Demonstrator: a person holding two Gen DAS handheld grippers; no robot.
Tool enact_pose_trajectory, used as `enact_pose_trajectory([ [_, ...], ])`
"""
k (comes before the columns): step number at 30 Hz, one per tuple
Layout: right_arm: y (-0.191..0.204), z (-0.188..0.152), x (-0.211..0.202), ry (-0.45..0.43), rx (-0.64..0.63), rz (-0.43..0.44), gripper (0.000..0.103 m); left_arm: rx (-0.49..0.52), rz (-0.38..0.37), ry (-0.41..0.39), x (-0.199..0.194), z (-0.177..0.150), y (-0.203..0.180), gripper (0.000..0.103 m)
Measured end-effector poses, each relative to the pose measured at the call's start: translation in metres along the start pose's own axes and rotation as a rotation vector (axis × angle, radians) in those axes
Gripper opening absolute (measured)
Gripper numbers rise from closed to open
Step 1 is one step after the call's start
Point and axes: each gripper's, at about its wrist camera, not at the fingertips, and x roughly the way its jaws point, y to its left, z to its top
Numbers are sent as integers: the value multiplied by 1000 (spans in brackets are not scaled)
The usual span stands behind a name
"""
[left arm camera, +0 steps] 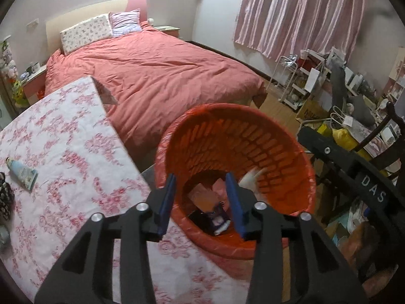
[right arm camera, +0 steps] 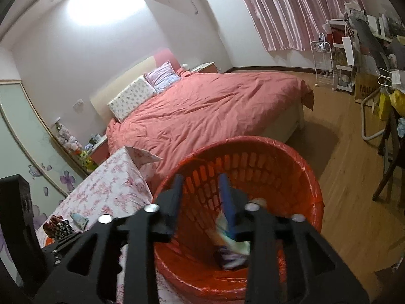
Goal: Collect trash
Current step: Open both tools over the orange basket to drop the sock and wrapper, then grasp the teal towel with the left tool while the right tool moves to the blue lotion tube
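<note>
Two grippers hover over the orange bin [left arm camera: 265, 152], which stands just beside the floral-clothed table [left arm camera: 63, 152] with the pink-covered bed [left arm camera: 157, 76] beyond it. Your left gripper [left arm camera: 203, 202] hangs above the bin's mouth with its blue fingers [left arm camera: 168, 202] spread and nothing between them. Your right gripper [right arm camera: 202, 202] is also over the bin, jaws parted — a blurred white piece of trash [left arm camera: 250, 177] sits at the bin's inner wall just beside its finger, and you cannot tell whether they touch. At the bin's bottom lie a tan card [left arm camera: 205, 197] and a dark purple wrapper [left arm camera: 217, 220]. Back from the bin, on the table, rests a pale blue tube [left arm camera: 21, 173] — well apart from both grippers.
</note>
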Motion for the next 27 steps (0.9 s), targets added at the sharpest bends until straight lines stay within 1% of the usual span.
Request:
enact_pose_trajectory([
  [2, 4, -4, -1, 5, -10, -9, 39, -1, 31, -10, -5, -4, 9, 47],
  [4, 4, -3, 0, 10, -16, -10, 40, -5, 59, -24, -12, -8, 15, 54],
  [7, 6, -1, -1, 17, -27, -4, 41, -16, 113, -51, -28, -16, 30, 60],
  [10, 19, -4, -2, 25, -51, 3, 41, -32, 175, -69, -46, -27, 50, 63],
  [12, 29, -8, -5, 30, -70, 11, 41, -51, 200, -72, -56, -33, 61, 64],
  [18, 59, -20, -9, 54, -126, 57, 41, -146, 280, -86, -90, -58, 111, 67],
  [24, 96, -37, -10, 88, -205, 106, 41, -239, 373, -98, -120, -87, 164, 68],
  [27, 115, -46, -9, 107, -246, 132, 41, -297, 427, -104, -134, -102, 197, 70],
])
